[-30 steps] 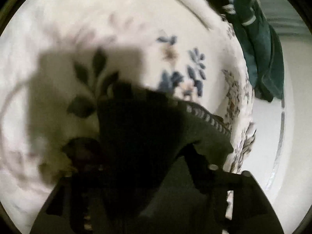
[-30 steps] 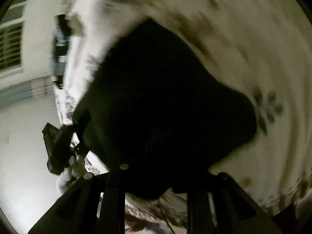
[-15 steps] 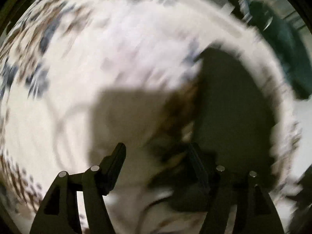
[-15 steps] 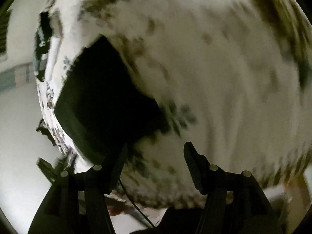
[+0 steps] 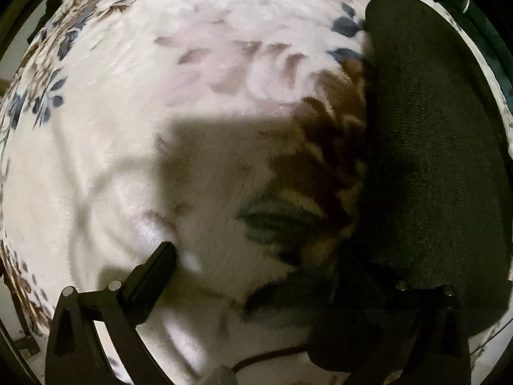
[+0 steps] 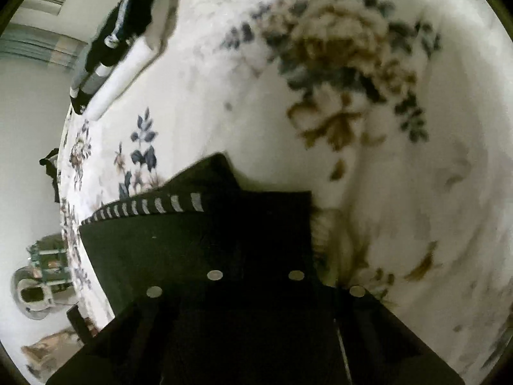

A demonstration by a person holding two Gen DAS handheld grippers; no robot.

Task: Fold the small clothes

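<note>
A small black garment (image 5: 429, 147) lies on a white floral blanket (image 5: 160, 89), at the right in the left wrist view. My left gripper (image 5: 256, 256) is open and empty, its left finger over the blanket, its right finger by the garment's edge. In the right wrist view the same black garment (image 6: 179, 240), with a white-striped band (image 6: 154, 207), lies low in the frame and covers my right gripper (image 6: 256, 272). The fingertips are hidden in the dark cloth, close together.
A pile of dark clothes (image 6: 125, 25) lies on a white pillow at the blanket's far edge. More dark green cloth (image 5: 490, 41) lies past the garment. The bed's edge and floor items (image 6: 41, 276) are at the left.
The left gripper let go of the black garment and opened; it now hovers beside it. The right gripper opened half a second ago and is now down on the garment again.
</note>
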